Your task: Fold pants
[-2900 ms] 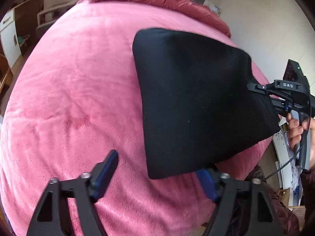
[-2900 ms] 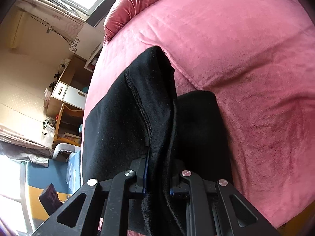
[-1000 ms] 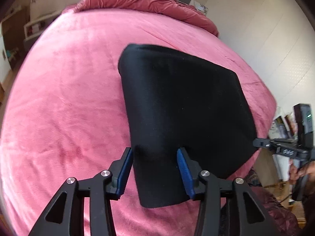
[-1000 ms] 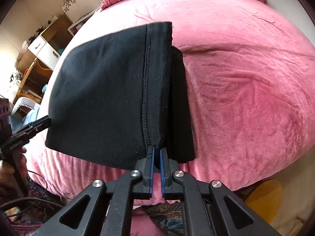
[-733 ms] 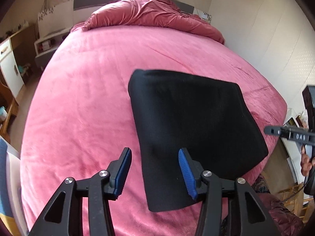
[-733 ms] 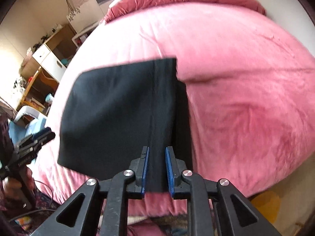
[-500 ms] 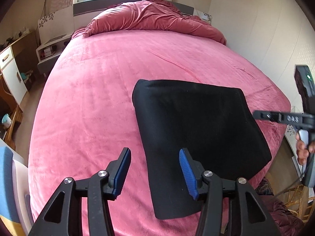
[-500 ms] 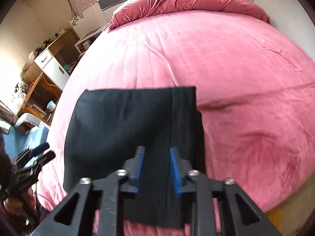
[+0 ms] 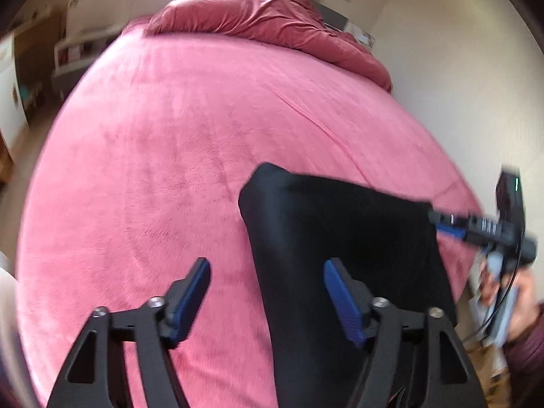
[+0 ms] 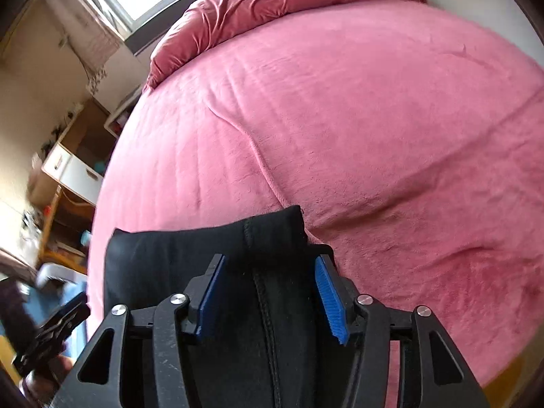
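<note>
The pants [image 9: 343, 248] lie folded flat near the bed [image 9: 170, 170] edge; both grippers, left [image 9: 267, 287] and right [image 10: 272, 289], hover with fingers apart, holding nothing, the fold apparently finished.

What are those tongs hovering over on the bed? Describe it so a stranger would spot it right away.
Start with the big bed under a pink plush blanket, a rumpled darker red duvet piled at its far end. At the near edge lies a flat rectangle of folded black pants, with a stitched seam along it. It is the only black thing on all that pink.
</note>
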